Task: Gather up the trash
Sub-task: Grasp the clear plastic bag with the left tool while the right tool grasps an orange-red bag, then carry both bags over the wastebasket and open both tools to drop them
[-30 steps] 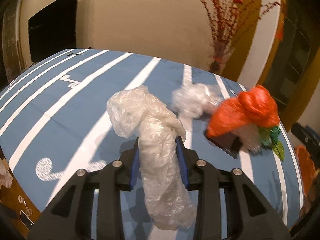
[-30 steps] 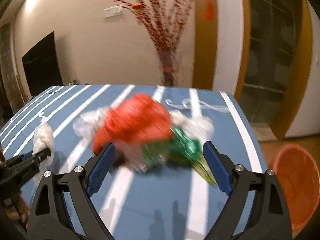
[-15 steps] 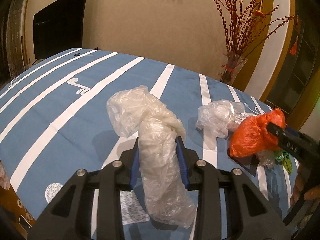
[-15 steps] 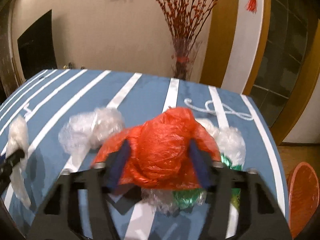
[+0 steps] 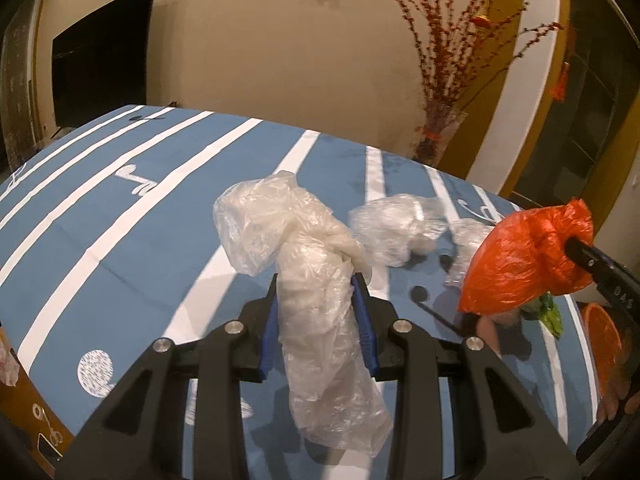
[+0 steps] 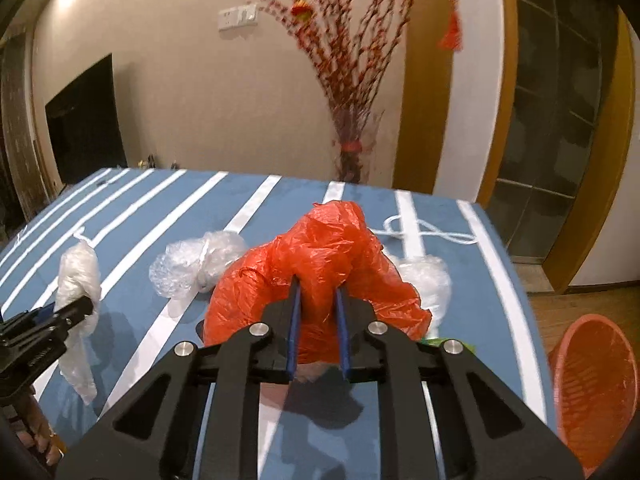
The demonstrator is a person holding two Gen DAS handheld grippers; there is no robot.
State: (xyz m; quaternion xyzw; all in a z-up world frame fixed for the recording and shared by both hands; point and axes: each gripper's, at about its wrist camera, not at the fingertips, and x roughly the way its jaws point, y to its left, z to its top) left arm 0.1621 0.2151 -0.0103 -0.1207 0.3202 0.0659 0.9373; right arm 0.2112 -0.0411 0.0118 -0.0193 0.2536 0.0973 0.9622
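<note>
Left wrist view: the left gripper (image 5: pixel 316 308) has its blue fingers (image 5: pixel 362 312) drawn narrow and pressed on a crumpled clear plastic bag (image 5: pixel 312 280), which fills the centre of the frame and hangs down below them. Its contents cannot be made out. At the right of that frame the right gripper (image 5: pixel 576 248) bites into an orange plastic bag (image 5: pixel 520 264).

In the right wrist view, the right gripper's fingers (image 6: pixel 294 320) sit close together at the middle of the frame, clamped on a fold of the orange bag, whose bulk bulges above and to both sides. What it holds is not visible.

Beyond the fingers, a clear plastic wad (image 6: pixel 196 264) lies left of centre on the blue, white-striped bench (image 6: pixel 200 200), and another clear wad (image 6: pixel 428 280) lies just right of the orange bag. A scrap of green wrapper (image 5: pixel 554 314) peeks out under the orange bag.

At the lower right, off the bench, an orange basket (image 6: pixel 596 392) stands on the wooden floor; its inside looks empty as far as it shows.
</note>
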